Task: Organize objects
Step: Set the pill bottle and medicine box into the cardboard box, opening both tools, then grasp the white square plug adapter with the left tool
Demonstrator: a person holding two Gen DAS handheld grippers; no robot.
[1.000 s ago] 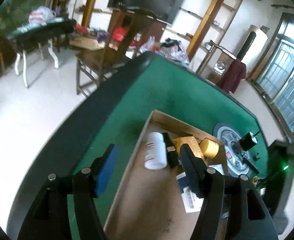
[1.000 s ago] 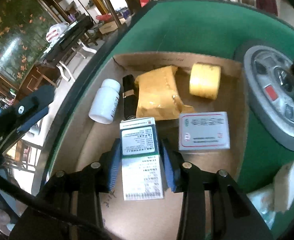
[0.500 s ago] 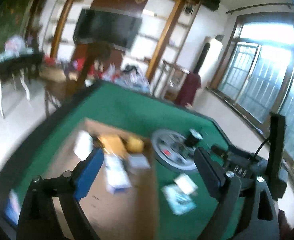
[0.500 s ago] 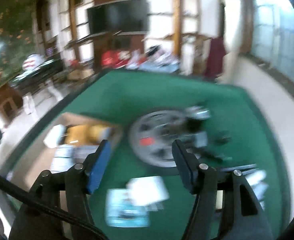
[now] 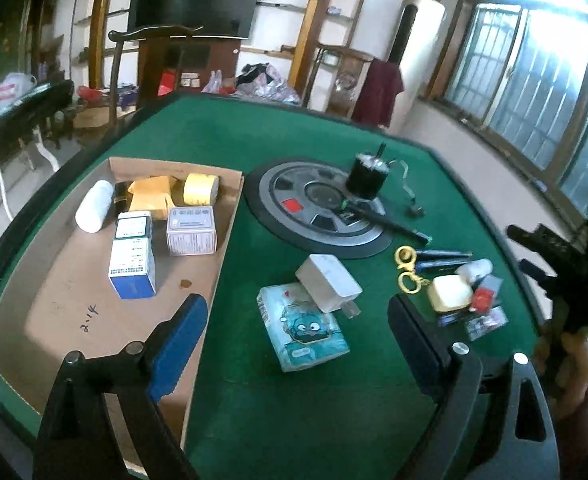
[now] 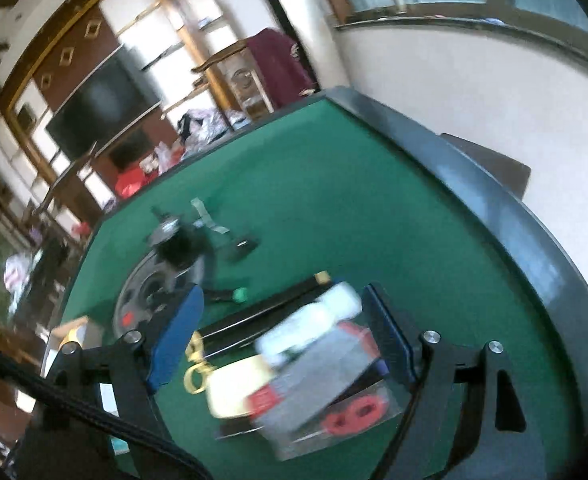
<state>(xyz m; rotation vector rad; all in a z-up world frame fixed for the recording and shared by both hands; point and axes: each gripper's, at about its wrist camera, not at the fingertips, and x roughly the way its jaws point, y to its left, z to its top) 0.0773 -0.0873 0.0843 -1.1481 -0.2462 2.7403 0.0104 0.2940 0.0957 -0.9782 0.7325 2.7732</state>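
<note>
While jaws open, right hand-held gripper [image 6: 281, 334] straddles clutter pile [image 6: 314, 364].

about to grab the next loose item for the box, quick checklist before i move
1. Left hand-held gripper empty, jaws wide: ok.
2. Right hand-held gripper opening over the small-items pile, pads not pressing on it: ok.
3. Free floor in the cardboard box: ok.
4. White charger lies on the tissue pack, not clear for a single pick: not ok.
5. Right view sharp enough to choose one piece: not ok, blurred.

Wall television [image 5: 195, 2], wooden chair [image 5: 149, 64], maroon garment [image 5: 378, 90], barred windows [image 5: 534, 92]
</note>
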